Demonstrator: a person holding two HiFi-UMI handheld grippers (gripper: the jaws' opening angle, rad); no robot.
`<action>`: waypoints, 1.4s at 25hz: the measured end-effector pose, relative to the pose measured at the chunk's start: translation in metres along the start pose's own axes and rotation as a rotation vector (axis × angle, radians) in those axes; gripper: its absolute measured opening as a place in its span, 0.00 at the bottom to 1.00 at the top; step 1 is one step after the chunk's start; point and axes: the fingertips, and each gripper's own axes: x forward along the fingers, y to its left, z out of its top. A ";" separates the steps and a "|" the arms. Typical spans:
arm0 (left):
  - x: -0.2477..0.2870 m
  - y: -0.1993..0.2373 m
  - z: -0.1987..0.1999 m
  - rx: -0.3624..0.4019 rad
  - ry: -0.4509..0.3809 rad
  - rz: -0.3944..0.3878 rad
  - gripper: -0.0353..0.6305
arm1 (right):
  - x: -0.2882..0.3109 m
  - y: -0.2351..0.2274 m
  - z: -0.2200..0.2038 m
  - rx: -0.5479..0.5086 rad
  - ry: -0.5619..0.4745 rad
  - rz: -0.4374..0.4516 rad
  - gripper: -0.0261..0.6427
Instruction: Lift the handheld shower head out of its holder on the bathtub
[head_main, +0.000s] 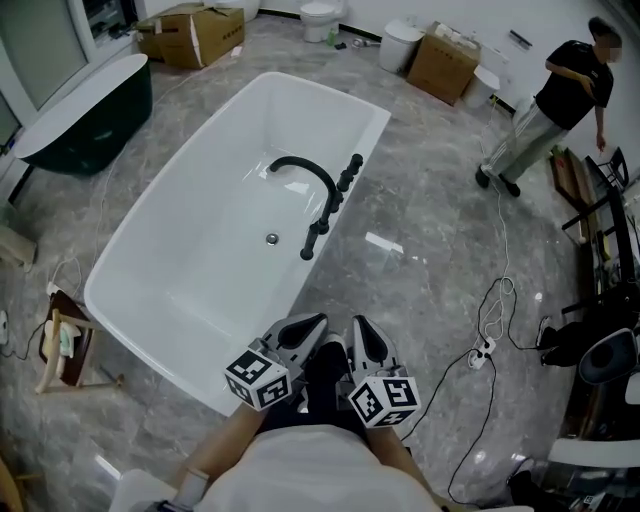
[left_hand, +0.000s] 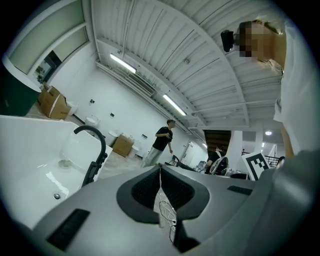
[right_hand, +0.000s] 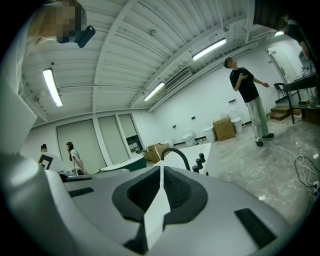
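- Left gripper view shows the left gripper (left_hand: 160, 169) with its jaws pressed together at the tips, nothing between them.
- The right gripper (right_hand: 161, 169) is likewise closed and empty in its own view.
- From overhead, both grippers sit side by side, tucked close against the person's body, forearms bent in, noses pointing about level toward the near corner of the white bathtub (head_main: 150, 255).
- The handheld shower head (head_main: 313, 238) stands upright in its holder on the tub's right rim, beside the black curved spout (head_main: 305, 168), well apart from both grippers.
- Across the marble floor a person in a black top (head_main: 565, 90) stands near cardboard boxes (head_main: 440, 62).
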 end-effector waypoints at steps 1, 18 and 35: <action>0.003 0.003 0.001 -0.002 -0.003 0.007 0.07 | 0.004 -0.002 0.002 -0.002 0.001 0.007 0.07; 0.081 0.033 0.012 -0.018 -0.013 0.072 0.07 | 0.069 -0.053 0.033 -0.006 0.056 0.108 0.07; 0.120 0.077 0.012 -0.086 -0.033 0.284 0.07 | 0.122 -0.075 0.028 0.017 0.216 0.315 0.07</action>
